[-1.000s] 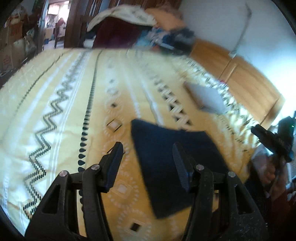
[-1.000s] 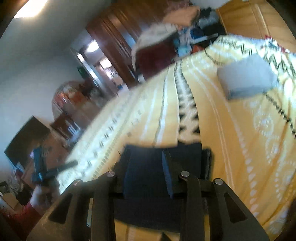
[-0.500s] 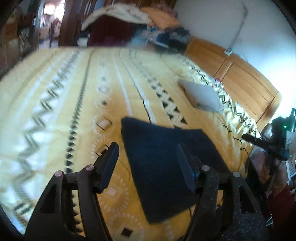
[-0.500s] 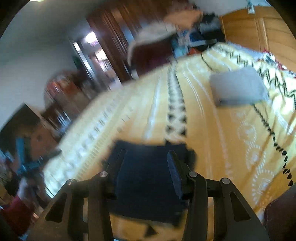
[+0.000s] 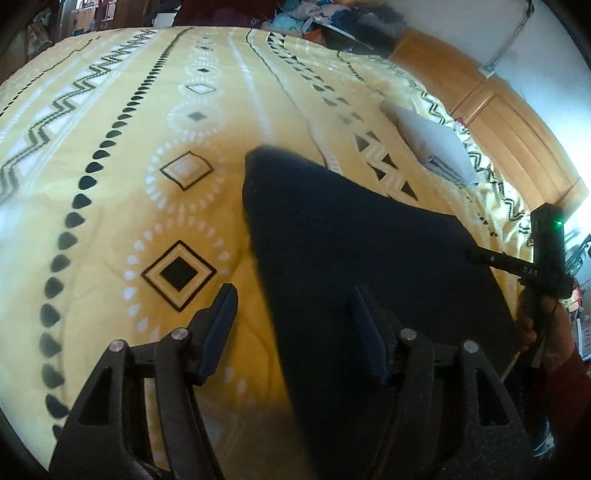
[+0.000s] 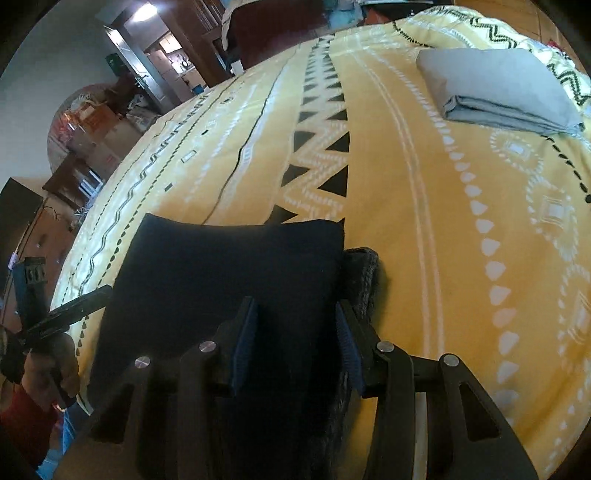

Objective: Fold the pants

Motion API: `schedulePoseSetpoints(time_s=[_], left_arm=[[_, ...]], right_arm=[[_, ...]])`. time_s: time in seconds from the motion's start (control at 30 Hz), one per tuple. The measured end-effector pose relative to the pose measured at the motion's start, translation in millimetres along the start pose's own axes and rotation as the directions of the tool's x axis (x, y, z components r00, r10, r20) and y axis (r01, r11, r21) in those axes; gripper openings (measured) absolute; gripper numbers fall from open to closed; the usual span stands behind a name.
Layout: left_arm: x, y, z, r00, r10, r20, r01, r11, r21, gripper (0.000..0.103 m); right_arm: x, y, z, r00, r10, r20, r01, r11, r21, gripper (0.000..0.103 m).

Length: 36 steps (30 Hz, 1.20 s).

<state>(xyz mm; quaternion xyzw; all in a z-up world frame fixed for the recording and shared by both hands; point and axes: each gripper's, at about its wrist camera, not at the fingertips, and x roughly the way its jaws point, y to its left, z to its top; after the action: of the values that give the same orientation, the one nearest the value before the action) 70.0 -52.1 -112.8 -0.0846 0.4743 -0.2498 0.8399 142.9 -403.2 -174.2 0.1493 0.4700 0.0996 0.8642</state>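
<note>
The dark navy pants lie folded into a flat rectangle on the yellow patterned bedspread. My left gripper is open and empty, hovering low over the pants' left edge. In the right wrist view the pants lie just ahead, with a grey knitted waistband sticking out at their right side. My right gripper is open and empty above the pants' near right part. Each gripper shows in the other's view, the right gripper at the right and the left gripper at the left.
A folded grey garment lies on the bed beyond the pants; it also shows in the left wrist view. A wooden headboard runs along the right. Piled clothes and dark furniture stand past the bed's far end.
Both grippers have moved lower and closer to the folded pants. Both stay open and empty. The pants have not moved.
</note>
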Motion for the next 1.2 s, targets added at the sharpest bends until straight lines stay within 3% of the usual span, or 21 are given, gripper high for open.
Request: schedulePoseSetpoints(time_s=[0.07,0.13,0.23,0.33,0.53,0.97,1.03,1.13,1.2], left_arm=[[5.6,-1.0,2.5,1.0,-0.001,-0.005,0.001,1.0,0.004,0.063],[5.2,-5.4,4.8,1.0,-0.006,0.004,0.006,1.0,0.022,0.062],[8.6,-8.3,3.6,1.0,-0.013,-0.004,0.013,0.999,0.04,0.062],[20.2,-3.0,0.1,0.999,-0.005,-0.043,0.006,1.0,0.026,0.064],[4.2,-6.3,0.5,1.0,0.002,-0.01,-0.002,0.999,0.036,0.062],[18.1,-10.4,-0.9,0.999,0.005,-0.041,-0.004,0.999,0.038,0.063],[12.4,-13.0,-0.8,0.999,0.011,-0.034,-0.009,0.999,0.047,0.063],[9.1,-13.8,-3.2,0.999,-0.012,-0.053,0.015,0.999,0.053,0.063],[13.6,-11.5,-6.4,0.996,-0.038,-0.083,0.043,0.998,0.055,0.062]], right_arm=[[5.3,-1.3,1.4,1.0,0.001,-0.005,-0.001,1.0,0.015,0.027],[-5.4,4.9,1.2,0.999,0.006,0.035,-0.006,1.0,0.003,0.019],[-26.3,5.6,-1.9,0.996,0.03,0.083,-0.029,1.0,-0.006,0.018],[-11.2,-9.8,-7.5,0.998,0.015,0.057,-0.016,1.0,0.015,0.018],[-15.4,-13.5,-10.2,0.996,0.035,0.086,-0.036,0.999,0.011,0.017],[-10.4,-29.0,-21.8,0.996,0.036,0.081,-0.04,0.998,0.045,0.017],[-5.6,-35.2,-23.1,0.996,0.055,0.064,-0.059,0.996,0.062,0.018],[-27.0,-29.2,-19.2,0.996,-0.012,0.091,0.009,0.999,0.032,0.046],[-40.1,-31.5,-17.1,0.995,-0.013,0.1,0.01,0.999,0.036,0.057]])
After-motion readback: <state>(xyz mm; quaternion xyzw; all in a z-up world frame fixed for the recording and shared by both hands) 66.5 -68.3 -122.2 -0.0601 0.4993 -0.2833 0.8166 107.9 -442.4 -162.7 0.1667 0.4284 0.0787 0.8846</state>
